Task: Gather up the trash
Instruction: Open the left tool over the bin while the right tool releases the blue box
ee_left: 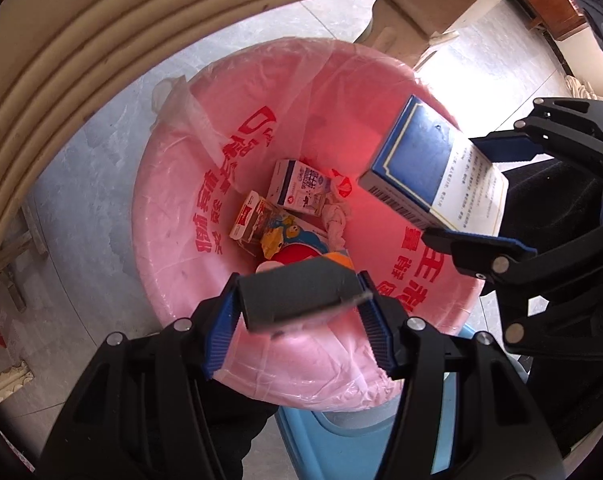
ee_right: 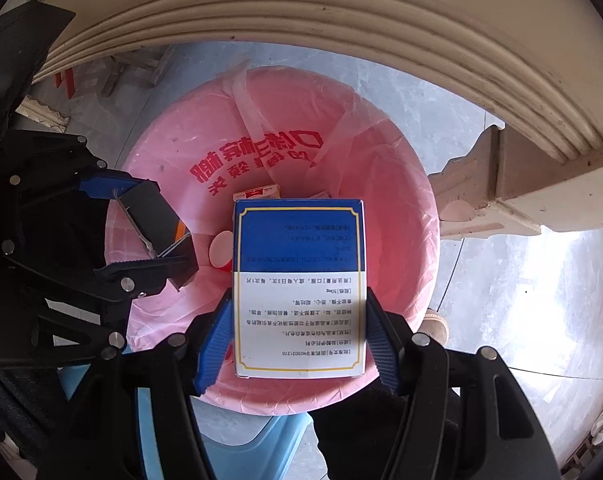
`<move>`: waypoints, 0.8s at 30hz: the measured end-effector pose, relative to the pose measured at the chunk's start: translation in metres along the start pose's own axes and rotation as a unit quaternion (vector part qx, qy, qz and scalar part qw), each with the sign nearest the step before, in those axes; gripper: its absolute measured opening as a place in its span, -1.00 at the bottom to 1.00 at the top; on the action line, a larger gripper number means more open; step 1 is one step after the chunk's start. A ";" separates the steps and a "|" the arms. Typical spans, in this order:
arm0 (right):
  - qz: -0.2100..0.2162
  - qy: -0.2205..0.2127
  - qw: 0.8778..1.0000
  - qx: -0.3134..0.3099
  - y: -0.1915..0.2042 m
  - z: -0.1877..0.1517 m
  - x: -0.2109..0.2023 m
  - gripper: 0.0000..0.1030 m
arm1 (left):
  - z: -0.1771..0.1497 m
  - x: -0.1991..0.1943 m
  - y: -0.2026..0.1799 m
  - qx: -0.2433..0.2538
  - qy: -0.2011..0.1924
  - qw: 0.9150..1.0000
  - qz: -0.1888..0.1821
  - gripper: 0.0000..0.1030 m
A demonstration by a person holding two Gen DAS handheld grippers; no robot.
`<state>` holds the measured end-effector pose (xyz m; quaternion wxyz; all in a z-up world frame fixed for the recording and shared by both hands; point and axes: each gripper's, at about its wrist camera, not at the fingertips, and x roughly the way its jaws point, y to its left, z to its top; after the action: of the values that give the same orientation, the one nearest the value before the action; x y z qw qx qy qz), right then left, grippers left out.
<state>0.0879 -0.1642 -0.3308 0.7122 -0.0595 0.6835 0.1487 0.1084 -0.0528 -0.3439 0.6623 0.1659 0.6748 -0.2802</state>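
A bin lined with a pink bag (ee_left: pixel 173 240) (ee_right: pixel 401 216) stands on the floor below both grippers. Several small cartons (ee_left: pixel 297 188) and wrappers lie at its bottom. My left gripper (ee_left: pixel 301 300) (ee_right: pixel 141 228) is shut on a dark grey box (ee_left: pixel 297 294) (ee_right: pixel 157 220), held over the bin's near side. My right gripper (ee_right: pixel 299 340) (ee_left: pixel 489 196) is shut on a blue and white carton (ee_right: pixel 299 280) (ee_left: pixel 433 176) with printed text, held above the bin's opening. Both grippers point straight down.
A cream moulded table edge (ee_left: pixel 61 40) (ee_right: pixel 381 20) curves over the far side of the bin, with a carved leg (ee_right: pixel 481 184) at the right. A light blue stool (ee_left: pixel 341 440) (ee_right: pixel 253 440) sits under the near rim. Grey tiled floor (ee_right: pixel 521 280) surrounds the bin.
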 end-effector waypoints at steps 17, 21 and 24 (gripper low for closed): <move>-0.009 -0.001 1.000 0.010 0.004 -0.003 -0.007 0.50 | -0.008 -0.001 -0.011 0.009 0.017 0.998 0.065 0.44; -0.040 -0.028 0.999 0.015 0.010 -0.011 -0.029 0.54 | -0.016 -0.021 -0.019 0.005 -0.001 0.997 0.081 0.45; -0.061 -0.077 0.995 0.024 0.017 -0.020 -0.058 0.66 | -0.022 -0.042 -0.027 -0.001 -0.029 0.997 0.071 0.46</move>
<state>0.0628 -0.1614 -0.2727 0.7717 -0.0721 0.6251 0.0923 0.0770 -0.0550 -0.2993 0.7003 0.2045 0.6418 -0.2363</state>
